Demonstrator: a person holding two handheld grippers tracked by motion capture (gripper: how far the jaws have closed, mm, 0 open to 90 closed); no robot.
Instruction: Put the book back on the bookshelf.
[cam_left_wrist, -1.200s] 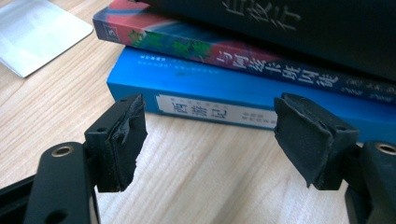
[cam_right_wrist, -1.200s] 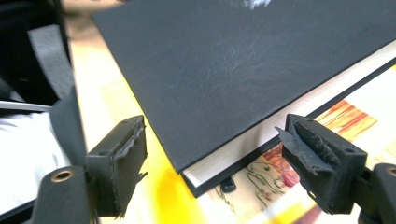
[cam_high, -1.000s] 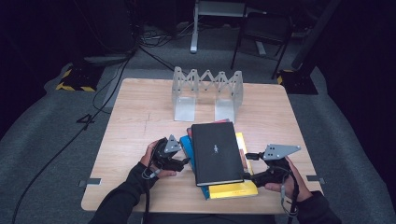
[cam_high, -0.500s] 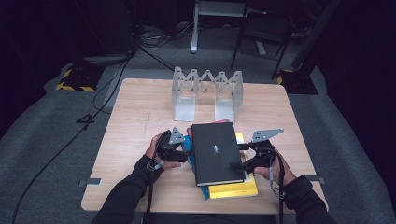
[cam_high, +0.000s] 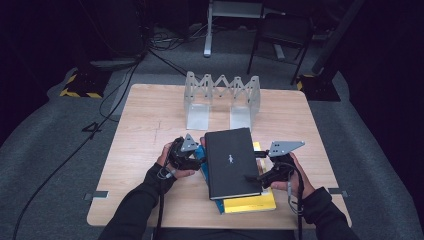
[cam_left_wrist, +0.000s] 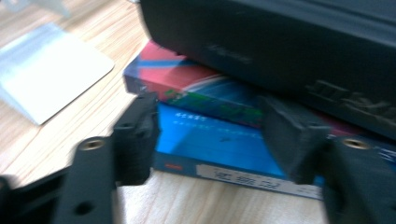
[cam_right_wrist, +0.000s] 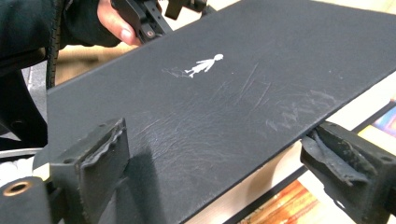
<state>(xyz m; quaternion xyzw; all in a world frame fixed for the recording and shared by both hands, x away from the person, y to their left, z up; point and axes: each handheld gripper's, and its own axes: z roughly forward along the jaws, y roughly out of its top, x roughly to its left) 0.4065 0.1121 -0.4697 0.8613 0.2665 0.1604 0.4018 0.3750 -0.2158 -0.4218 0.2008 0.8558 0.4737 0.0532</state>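
Both forearms reach in low over the near table edge, flanking a stack of books. The left gripper, jaws apart, faces the blue book. The right gripper, jaws spread, straddles the black book on top of the stack.
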